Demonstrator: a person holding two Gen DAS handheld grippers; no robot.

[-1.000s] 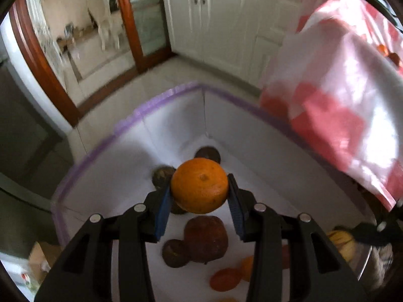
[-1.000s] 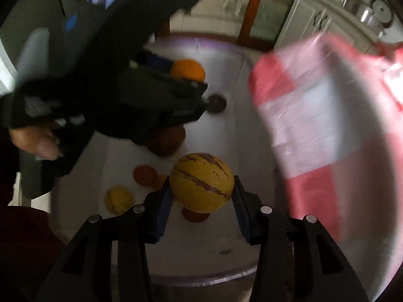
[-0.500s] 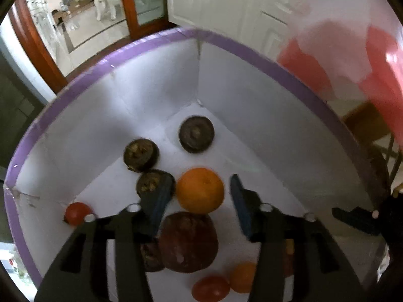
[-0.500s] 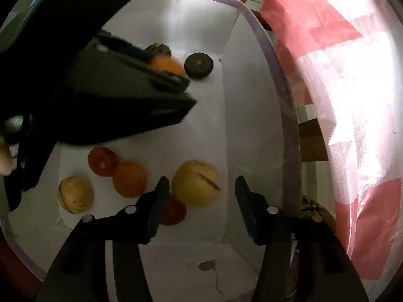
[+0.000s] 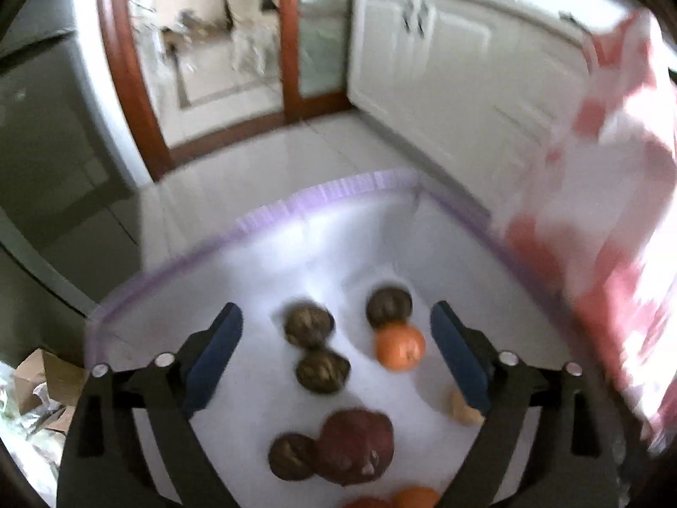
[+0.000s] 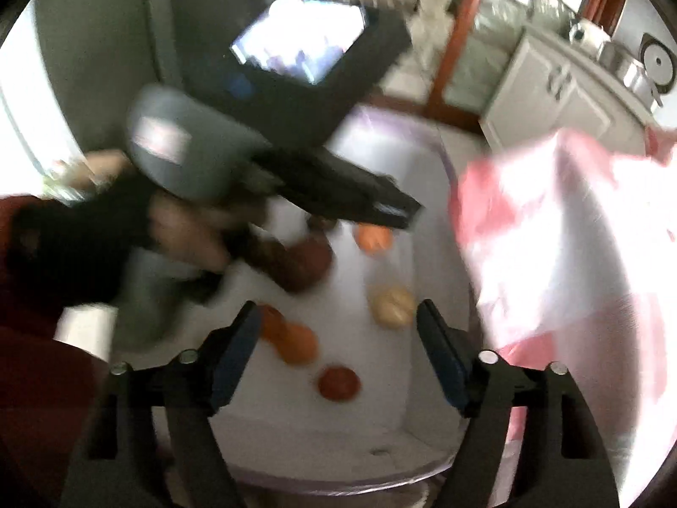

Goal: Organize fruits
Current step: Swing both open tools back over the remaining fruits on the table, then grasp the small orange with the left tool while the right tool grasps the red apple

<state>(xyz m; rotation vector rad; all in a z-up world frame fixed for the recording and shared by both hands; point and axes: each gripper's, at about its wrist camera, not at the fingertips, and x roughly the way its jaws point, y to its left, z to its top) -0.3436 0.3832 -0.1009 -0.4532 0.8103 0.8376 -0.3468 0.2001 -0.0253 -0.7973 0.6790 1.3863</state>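
1. Your left gripper point(image 5: 336, 330) jaws have just been opening and stand wide apart, empty; the round orange fruit point(image 5: 400, 346) lies below them, nearer the right jaw, on the floor of the white purple-rimmed box point(image 5: 338, 186).
2. Your right gripper point(image 6: 338, 330) jaws have also just been opening, apart and empty; the pale yellow striped fruit point(image 6: 392, 305) lies below, nearer the right jaw.
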